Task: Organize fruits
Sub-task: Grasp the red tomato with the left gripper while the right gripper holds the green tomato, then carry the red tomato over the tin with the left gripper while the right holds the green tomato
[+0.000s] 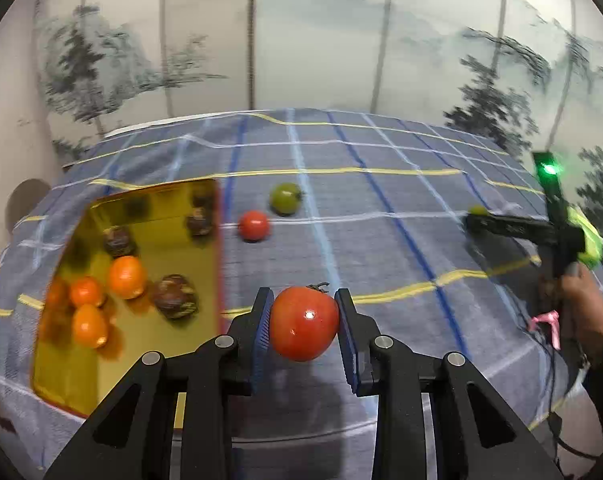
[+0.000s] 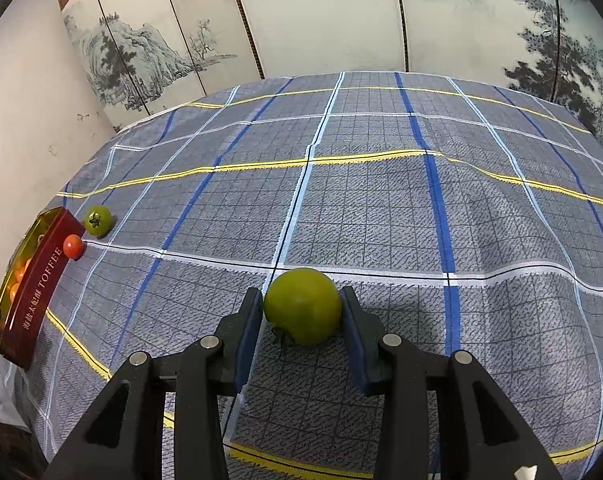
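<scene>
Red tomato (image 1: 304,322) between left fingers (image 1: 261,322); green tomato (image 2: 302,305) between right fingers (image 2: 250,330)

Large red tomato (image 1: 304,322), stem up, held above the cloth. Green tomato (image 2: 302,305), stem down, resting on the cloth. Small red tomato (image 1: 253,225) and another green tomato (image 1: 285,198) just beside gold tin (image 1: 205,280) containing orange and dark fruits.
</scene>
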The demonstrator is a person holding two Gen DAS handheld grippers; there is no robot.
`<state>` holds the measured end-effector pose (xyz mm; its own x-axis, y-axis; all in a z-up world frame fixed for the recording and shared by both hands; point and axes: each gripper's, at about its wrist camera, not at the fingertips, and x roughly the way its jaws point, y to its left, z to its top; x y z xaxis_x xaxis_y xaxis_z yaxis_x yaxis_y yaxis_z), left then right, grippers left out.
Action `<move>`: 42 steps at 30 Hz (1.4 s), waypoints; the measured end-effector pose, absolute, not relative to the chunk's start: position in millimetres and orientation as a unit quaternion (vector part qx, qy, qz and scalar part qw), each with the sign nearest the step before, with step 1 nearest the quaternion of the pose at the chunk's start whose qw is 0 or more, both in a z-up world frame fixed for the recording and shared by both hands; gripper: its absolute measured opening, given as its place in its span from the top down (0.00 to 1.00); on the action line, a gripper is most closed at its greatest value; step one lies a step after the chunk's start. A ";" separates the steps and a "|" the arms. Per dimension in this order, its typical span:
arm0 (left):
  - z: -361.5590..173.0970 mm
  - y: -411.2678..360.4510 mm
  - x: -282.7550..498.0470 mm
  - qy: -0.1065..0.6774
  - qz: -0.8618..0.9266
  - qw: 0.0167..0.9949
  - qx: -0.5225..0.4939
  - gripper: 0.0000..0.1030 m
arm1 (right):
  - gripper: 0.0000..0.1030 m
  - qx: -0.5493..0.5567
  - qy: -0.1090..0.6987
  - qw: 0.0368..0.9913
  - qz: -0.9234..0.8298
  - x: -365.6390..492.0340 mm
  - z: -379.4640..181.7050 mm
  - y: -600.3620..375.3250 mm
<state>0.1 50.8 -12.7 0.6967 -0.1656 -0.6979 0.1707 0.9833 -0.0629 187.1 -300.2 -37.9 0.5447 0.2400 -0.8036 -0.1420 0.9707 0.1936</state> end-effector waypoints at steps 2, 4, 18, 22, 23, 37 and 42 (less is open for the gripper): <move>-12.4 63.1 3.1 0.378 -0.076 0.923 -0.001 0.69 | 0.64 0.050 0.465 0.877 0.107 187.1 -38.6 -300.2; -13.6 75.1 5.7 0.376 -0.057 0.925 -0.001 0.69 | 0.64 0.048 0.465 0.878 0.106 186.7 -38.3 -300.0; -43.3 126.3 21.9 0.395 0.020 0.918 0.004 0.69 | 0.64 0.038 0.466 0.878 0.101 186.8 -37.5 -296.0; -52.8 132.6 23.7 0.402 0.028 0.915 0.002 0.68 | 0.64 0.039 0.466 0.878 0.102 186.7 -37.4 -295.9; -54.6 134.3 24.2 0.404 0.029 0.914 0.000 0.68 | 0.64 0.039 0.466 0.878 0.102 186.7 -37.4 -295.9; -68.6 168.0 26.3 0.418 0.045 0.906 -0.056 0.68 | 0.63 0.039 0.466 0.878 0.102 186.8 -37.4 -295.8; -69.7 173.2 24.7 0.419 0.046 0.904 -0.065 0.68 | 0.63 0.039 0.466 0.878 0.102 186.8 -37.3 -295.8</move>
